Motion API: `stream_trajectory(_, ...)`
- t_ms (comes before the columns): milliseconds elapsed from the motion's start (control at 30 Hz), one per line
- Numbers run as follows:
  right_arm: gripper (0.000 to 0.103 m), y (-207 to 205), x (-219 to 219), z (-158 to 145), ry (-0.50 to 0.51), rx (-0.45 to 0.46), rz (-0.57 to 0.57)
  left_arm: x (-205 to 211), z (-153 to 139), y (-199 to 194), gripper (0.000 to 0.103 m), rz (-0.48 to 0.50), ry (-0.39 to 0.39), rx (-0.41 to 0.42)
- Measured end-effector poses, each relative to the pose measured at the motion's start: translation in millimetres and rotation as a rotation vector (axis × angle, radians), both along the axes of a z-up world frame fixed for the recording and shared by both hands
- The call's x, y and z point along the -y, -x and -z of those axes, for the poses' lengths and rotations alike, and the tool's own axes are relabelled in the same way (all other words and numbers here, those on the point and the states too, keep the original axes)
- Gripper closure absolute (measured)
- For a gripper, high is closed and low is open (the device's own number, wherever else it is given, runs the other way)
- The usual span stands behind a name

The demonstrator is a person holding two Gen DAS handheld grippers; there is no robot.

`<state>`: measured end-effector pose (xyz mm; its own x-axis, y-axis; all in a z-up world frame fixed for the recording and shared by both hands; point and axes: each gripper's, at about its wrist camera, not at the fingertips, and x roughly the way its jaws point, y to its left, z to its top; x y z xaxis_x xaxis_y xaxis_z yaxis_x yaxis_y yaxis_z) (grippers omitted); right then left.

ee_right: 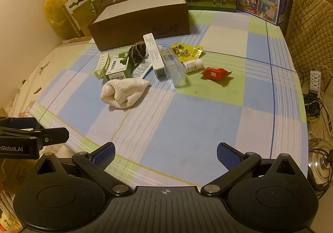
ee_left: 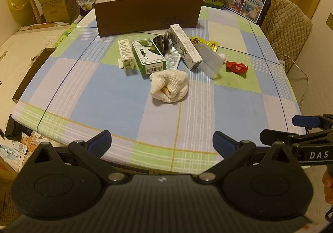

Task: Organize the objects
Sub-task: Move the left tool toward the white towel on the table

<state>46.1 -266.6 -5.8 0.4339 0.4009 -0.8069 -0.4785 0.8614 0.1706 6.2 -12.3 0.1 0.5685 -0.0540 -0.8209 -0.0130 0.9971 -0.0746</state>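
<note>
Claws [ee_left: 162, 141] [ee_right: 165, 153] spread, empty | cloth [ee_left: 169, 86] well ahead, perhaps wrapping something

Dim warm indoor light, soft shadows, fisheye-bent edges.

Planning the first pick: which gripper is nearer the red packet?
Right. The right gripper sits back from the red packet at the table's near edge; the left gripper is farther left.
</note>
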Motion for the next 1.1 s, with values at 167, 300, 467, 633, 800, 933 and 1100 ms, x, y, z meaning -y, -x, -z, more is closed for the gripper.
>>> stream_trajectory(167,0.002,-2.6,0.9,0.8,0.001,0.0,-0.002,2.1,1.4,-2.3,0.001,0.0,-0.003,-0.006)
stream_trajectory(300,0.002,-3.4,1.5,1.2,0.001,-0.001,-0.003,4.4,1.0,-4.8,0.001,0.001,-0.005,-0.009)
stream_trajectory(467,0.002,-4.2,2.0,1.5,0.0,-0.002,-0.004,5.5,1.2,-5.8,0.001,0.001,-0.006,-0.012)
stream_trajectory(633,0.002,-8.6,3.7,1.7,0.001,-0.006,-0.007,9.1,0.3,-8.7,0.001,0.001,-0.008,-0.016)
stream_trajectory(800,0.002,-14.3,6.6,2.4,0.0,-0.008,-0.012,13.8,1.1,-14.2,0.001,0.003,-0.013,-0.019)
stream_trajectory(933,0.002,-13.9,6.2,2.7,0.001,-0.008,-0.014,14.3,1.5,-14.8,0.001,0.003,-0.014,-0.02)
stream_trajectory(1100,0.002,-18.0,8.4,3.5,0.001,-0.011,-0.022,16.8,1.6,-16.4,0.001,0.005,-0.015,-0.023)
